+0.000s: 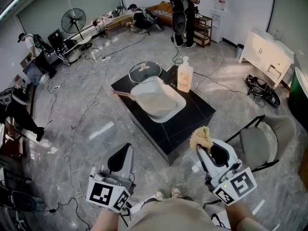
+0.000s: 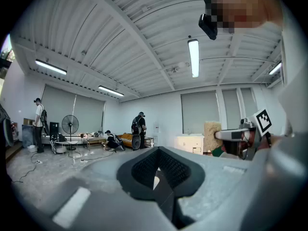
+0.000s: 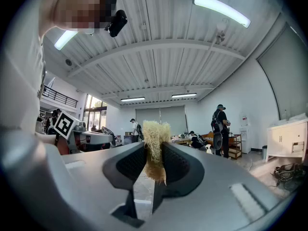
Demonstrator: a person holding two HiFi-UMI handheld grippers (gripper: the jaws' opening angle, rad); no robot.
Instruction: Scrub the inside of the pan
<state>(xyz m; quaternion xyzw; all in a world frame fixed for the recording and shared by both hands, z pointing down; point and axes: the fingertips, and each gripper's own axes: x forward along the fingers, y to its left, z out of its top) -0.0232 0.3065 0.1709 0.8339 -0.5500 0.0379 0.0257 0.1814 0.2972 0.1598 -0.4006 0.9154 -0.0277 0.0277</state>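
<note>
So the pan (image 1: 159,100) sits open side up in the middle of the black worktop (image 1: 195,117), well apart from both grippers. There's a glass lid (image 1: 144,70) just behind it and a soap bottle (image 1: 185,76) at its far right corner.

It looks like a rigid, deep-walled pan with a smooth pale inside, so I'd guess it's on the heavy side and slick once soap gets in there. It'll probably skate around under scrubbing pressure. The handle (image 1: 122,94) is the obvious place to pin it down. It's thin and sticks out to the left of the head view, so the pan's long axis runs from the handle at left across to its lower right corner, a bit diagonal.

The right gripper (image 1: 204,150) has its fingers (image 3: 179,165) clamped on a fibrous scrubber (image 3: 155,148), with a tuft poking out past the tips. That thing looks soft, light and squashy, so it should bend into the corners fine.

The left gripper (image 1: 126,149) has its fingers (image 2: 178,170) pressed together with nothing in them. It'd need to open up before taking the handle.
</note>
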